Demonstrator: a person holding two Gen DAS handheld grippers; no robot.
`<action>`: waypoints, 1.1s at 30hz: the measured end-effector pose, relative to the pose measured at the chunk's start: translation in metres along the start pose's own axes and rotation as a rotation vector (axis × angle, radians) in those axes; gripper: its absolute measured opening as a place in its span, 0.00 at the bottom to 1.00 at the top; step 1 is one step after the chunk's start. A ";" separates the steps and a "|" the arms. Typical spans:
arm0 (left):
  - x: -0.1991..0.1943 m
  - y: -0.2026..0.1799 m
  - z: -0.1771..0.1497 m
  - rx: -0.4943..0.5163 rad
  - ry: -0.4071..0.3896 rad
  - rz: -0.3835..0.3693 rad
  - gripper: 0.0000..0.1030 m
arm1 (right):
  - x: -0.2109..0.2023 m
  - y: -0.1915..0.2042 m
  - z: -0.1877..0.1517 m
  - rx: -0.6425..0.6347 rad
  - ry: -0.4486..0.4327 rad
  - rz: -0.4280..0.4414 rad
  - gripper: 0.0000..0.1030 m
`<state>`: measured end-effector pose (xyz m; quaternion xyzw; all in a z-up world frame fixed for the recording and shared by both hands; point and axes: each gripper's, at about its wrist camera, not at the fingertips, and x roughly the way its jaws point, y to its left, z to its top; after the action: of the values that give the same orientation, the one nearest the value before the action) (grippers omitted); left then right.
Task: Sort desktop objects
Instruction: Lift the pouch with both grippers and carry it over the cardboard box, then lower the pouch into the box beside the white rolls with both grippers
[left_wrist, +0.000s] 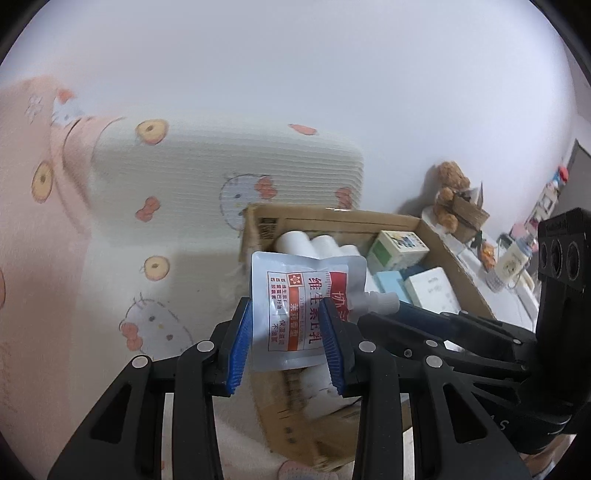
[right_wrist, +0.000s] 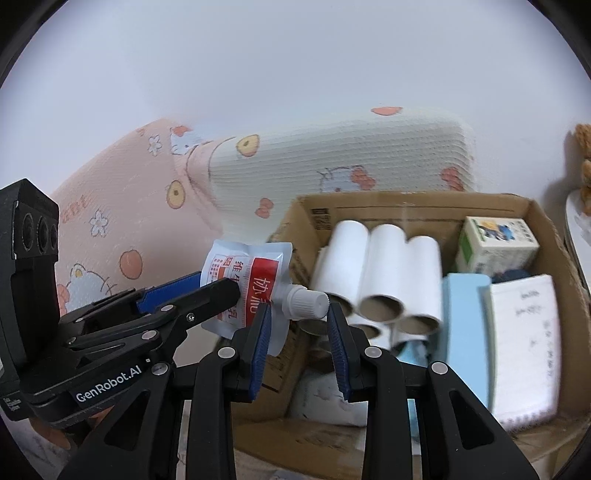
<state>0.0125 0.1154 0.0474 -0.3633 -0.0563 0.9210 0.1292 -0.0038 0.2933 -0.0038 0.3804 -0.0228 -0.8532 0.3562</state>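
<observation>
Left tongs (left_wrist: 284, 345) clamped the pouch (left_wrist: 295, 310) body while the closed right tongs (right_wrist: 299, 328) gripped its cap (right_wrist: 308, 304), spout pointing boxward (right_wrist: 532, 214).

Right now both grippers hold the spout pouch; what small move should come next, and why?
Probably carry the pouch a little further over the cardboard box, then release. The left gripper clamps its body, the right gripper its cap, and it hangs at the box's near edge.
</observation>
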 end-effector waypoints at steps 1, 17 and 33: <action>0.001 -0.005 0.001 0.010 0.001 -0.001 0.37 | -0.002 -0.003 0.000 0.003 0.002 0.000 0.27; 0.075 -0.058 0.002 0.049 0.311 -0.037 0.38 | -0.006 -0.069 0.010 0.073 0.251 -0.088 0.27; 0.111 -0.070 -0.015 0.051 0.562 -0.025 0.35 | 0.019 -0.092 0.004 0.096 0.483 -0.087 0.27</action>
<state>-0.0419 0.2137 -0.0222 -0.6002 0.0004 0.7836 0.1603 -0.0694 0.3490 -0.0413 0.5904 0.0390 -0.7500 0.2957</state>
